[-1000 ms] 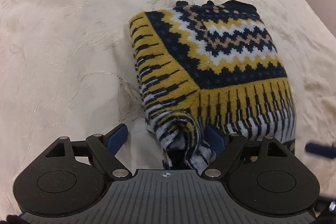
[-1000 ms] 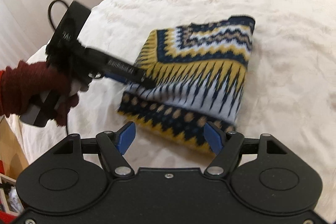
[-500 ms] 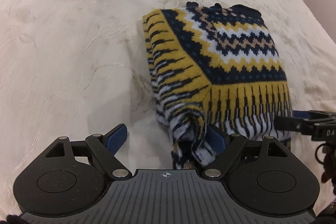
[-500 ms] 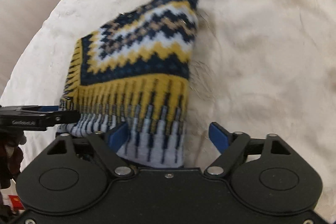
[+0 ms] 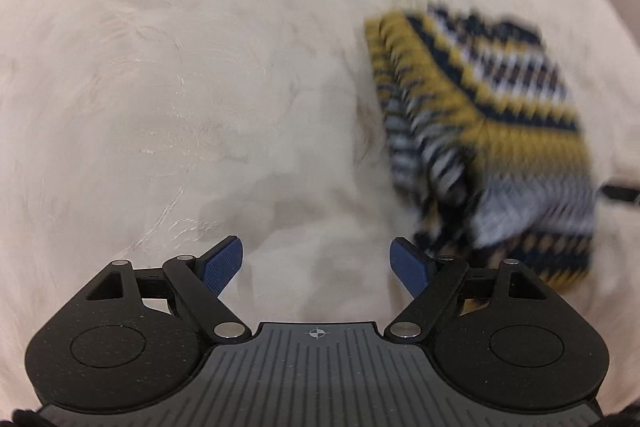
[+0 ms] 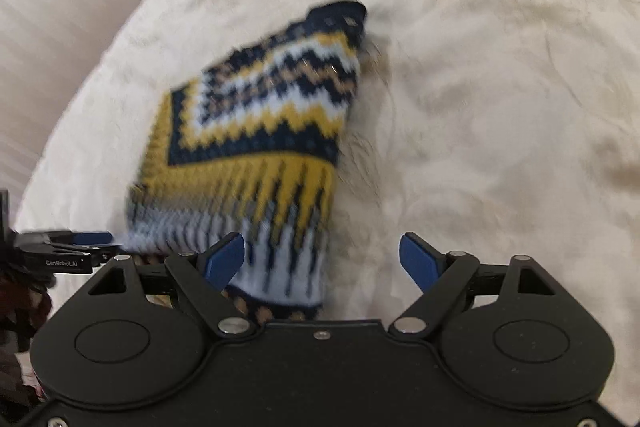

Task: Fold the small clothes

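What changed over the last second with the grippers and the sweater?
The left gripper slid off to the left: the sweater, earlier between its jaws, now lies to its right, only bedspread between them. The right gripper swung over the sweater's near edge, its jaws opening; the knit lies between them, not pinched. The sweater stays folded, in the same place on the bedspread.

Folded patterned sweater [image 6: 256, 147] lies centre-left on the cream bed [image 6: 500, 67]; right tongs [image 6: 322, 261] stand apart, sweater's near edge between them.
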Demonstrator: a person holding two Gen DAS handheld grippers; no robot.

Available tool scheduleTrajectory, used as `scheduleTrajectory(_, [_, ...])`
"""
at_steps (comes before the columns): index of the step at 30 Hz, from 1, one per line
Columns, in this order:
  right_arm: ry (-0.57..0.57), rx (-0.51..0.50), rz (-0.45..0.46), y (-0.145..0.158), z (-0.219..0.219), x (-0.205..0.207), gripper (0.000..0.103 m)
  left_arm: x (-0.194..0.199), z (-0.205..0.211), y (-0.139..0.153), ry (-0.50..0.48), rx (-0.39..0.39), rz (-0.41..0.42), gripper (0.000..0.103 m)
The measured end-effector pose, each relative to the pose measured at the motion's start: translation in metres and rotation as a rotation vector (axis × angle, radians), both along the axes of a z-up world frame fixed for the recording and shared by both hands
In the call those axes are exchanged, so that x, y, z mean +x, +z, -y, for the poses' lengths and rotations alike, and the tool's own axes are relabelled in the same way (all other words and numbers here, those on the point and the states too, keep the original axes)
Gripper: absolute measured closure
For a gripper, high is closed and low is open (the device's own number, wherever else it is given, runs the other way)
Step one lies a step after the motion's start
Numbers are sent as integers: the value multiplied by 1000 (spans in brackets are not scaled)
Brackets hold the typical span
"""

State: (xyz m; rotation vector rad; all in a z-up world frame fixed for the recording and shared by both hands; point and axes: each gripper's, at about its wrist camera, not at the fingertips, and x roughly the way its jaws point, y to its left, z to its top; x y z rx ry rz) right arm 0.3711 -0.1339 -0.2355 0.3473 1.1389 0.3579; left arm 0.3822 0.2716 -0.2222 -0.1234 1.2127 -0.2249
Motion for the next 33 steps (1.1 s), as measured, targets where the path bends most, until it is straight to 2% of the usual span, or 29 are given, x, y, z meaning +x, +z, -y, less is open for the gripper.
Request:
scheduleTrajectory(2, [11, 4, 5, 2, -4, 1, 17, -3, 2, 8, 0, -69, 28, 23])
scheduleTrajectory(4, [33, 18, 12, 4, -11, -2, 17, -6, 12, 10, -30, -92, 30, 23])
scheduleTrajectory(7, [79, 11, 8, 6, -18, -10, 17, -11, 30, 4, -88, -44, 23, 23])
scheduleTrajectory(9, [96, 7, 4, 4, -23, -16, 17, -14, 35, -1, -90, -3, 23, 23])
scheduleTrajectory(13, [79, 16, -13, 2, -25, -27, 17, -11, 30, -15, -47, -5, -18, 23])
scheduleTrajectory(18, [71, 3, -26, -1, -29, -39, 17, -12, 24, -22, -60, 22, -32, 23])
scheduleTrajectory(22, [75, -16, -36, -8, -36, -47, 17, -11, 33, -24, -157, 33, -17, 23])
scheduleTrajectory(27, [84, -40, -26, -10, -46, -55, 17, -2, 46, -19, -303, -5, 40, 23])
scheduleTrajectory(30, [82, -55, -23, -10, -52, -59, 17, 1, 51, -14, -420, -45, 68, 23])
scheduleTrajectory(33, [58, -52, -23, -9, -52, -63, 17, -1, 47, -7, -530, -120, 70, 23])
